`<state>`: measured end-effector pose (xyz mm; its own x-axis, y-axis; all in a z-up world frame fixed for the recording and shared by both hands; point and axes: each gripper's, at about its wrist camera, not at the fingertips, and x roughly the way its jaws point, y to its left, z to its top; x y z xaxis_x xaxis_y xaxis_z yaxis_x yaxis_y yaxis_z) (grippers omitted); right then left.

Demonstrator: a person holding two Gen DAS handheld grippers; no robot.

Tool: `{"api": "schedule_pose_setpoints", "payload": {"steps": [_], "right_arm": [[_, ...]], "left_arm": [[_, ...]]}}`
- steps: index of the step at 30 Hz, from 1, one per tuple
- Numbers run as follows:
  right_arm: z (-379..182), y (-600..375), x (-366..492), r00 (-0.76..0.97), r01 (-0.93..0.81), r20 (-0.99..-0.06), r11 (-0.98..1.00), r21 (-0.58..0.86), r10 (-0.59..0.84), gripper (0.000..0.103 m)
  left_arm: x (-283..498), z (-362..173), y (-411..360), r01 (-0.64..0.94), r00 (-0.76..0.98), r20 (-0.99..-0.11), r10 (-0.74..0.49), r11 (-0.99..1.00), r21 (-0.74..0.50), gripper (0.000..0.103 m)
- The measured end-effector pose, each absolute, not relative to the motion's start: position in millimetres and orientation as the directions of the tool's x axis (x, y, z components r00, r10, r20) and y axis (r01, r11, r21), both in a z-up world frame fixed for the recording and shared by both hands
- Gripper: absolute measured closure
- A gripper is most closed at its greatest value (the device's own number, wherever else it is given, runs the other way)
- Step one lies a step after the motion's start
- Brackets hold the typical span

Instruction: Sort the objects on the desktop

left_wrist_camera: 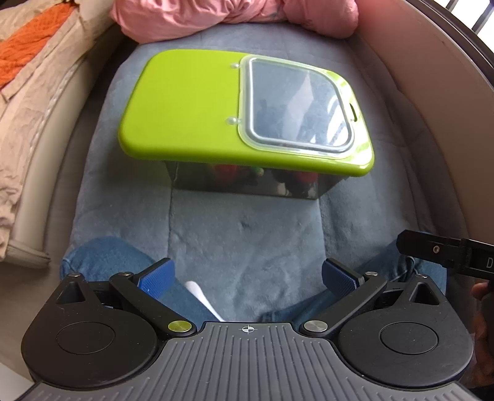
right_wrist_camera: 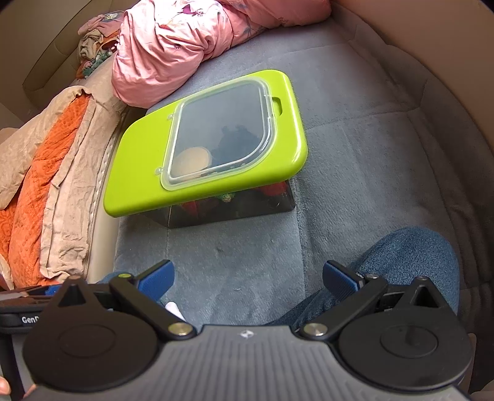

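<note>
Both grippers, left gripper [left_wrist_camera: 247, 277] and right gripper [right_wrist_camera: 248, 276], hang spread wide and empty just short of the green-lidded box [left_wrist_camera: 191, 105], which sits on the grey cushion [left_wrist_camera: 247, 222] near pink bedding [left_wrist_camera: 216, 15].

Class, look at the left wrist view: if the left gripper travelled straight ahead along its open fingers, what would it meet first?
Probably the storage box with the green lid, which lies dead ahead of the open left gripper. Only bare grey-blue cushion shows between them; if the gripper points downward, it would touch the cushion first.
</note>
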<state>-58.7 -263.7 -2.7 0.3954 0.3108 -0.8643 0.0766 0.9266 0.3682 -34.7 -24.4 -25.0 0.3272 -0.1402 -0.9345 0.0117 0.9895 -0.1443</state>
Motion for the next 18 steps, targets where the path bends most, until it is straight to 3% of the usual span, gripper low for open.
{"api": "schedule_pose_setpoints", "payload": {"steps": [3,18], "right_arm": [[-22,-256,-48,0.398,0.075,-0.864,0.928,0.366,0.309,0.0],[-11,-248,-47,0.441,0.051,-0.85,0.937,0.346,0.29,0.0]], "left_arm": [[-34,-24,-23,-0.002,0.339,-0.931,-0.136,0.989,-0.145,0.0],[-31,-16,-24,0.005,0.403,-0.91,-0.099,0.994,-0.106,0.0]]}}
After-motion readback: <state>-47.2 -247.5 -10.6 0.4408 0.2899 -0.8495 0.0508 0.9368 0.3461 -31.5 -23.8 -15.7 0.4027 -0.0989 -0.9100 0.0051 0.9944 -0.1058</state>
